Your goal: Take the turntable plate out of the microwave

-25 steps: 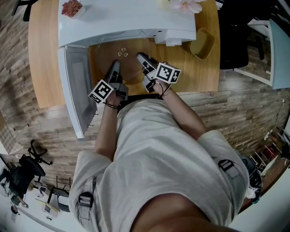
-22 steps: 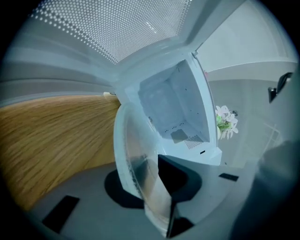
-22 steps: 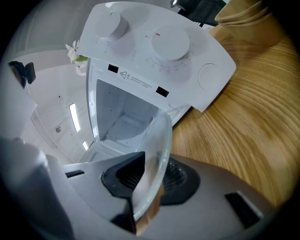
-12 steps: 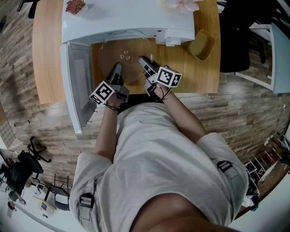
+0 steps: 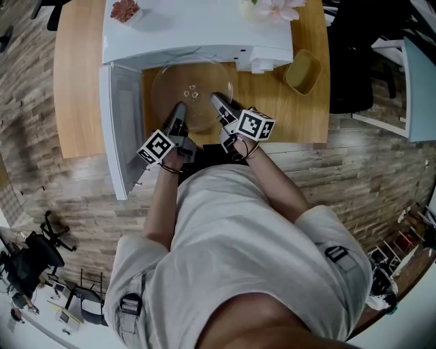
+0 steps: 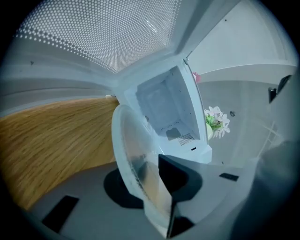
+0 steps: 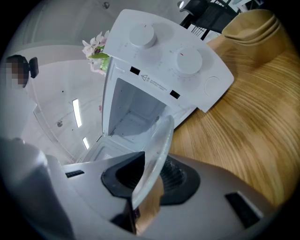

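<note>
The clear glass turntable plate (image 5: 191, 92) hangs over the wooden table (image 5: 75, 88), just in front of the open white microwave (image 5: 197, 27). My left gripper (image 5: 178, 114) grips its near left rim. My right gripper (image 5: 219, 103) grips its near right rim. In the left gripper view the plate (image 6: 133, 150) stands edge-on between the pads of the gripper (image 6: 150, 183), whose jaws are opening slightly while the rim still sits between them. The right gripper view shows the rim (image 7: 157, 140) clamped in the right gripper (image 7: 147, 180), with the empty cavity (image 7: 136, 112) behind.
The microwave door (image 5: 119, 129) stands swung open at the left, its perforated panel (image 6: 103, 33) close to my left gripper. An olive container (image 5: 303, 68) sits on the table right of the control panel (image 7: 164, 61). Flowers (image 5: 276, 8) stand on the microwave's top.
Both grippers have drawn back from the cavity with the plate between them. More of the glass disc now shows in front of the microwave.
</note>
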The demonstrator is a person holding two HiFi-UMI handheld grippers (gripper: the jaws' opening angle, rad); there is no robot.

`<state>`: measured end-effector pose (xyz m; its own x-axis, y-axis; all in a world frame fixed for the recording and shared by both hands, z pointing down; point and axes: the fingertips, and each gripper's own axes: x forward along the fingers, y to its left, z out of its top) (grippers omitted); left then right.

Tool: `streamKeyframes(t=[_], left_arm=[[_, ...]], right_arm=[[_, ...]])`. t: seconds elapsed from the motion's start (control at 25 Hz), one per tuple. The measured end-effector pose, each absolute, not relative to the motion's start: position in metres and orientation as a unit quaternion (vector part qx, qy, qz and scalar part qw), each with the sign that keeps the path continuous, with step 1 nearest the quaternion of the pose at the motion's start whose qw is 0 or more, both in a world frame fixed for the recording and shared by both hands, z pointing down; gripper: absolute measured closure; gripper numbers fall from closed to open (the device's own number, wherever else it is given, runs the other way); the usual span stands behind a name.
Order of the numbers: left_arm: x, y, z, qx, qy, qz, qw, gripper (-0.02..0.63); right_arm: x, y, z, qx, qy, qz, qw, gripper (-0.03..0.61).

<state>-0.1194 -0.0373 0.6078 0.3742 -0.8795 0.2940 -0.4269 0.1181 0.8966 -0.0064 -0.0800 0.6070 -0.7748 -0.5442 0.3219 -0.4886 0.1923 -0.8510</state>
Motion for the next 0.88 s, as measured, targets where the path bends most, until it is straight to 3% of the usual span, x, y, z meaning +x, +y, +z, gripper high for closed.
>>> streamKeyframes(t=[0.88], left_arm=[[-0.097,-0.022,0.551,0.712,-0.445,-0.199,0.506,0.502]], right_arm=[[0.021,-0.046,0.539,-0.393,0.782,-0.473,0.105,0.476]])
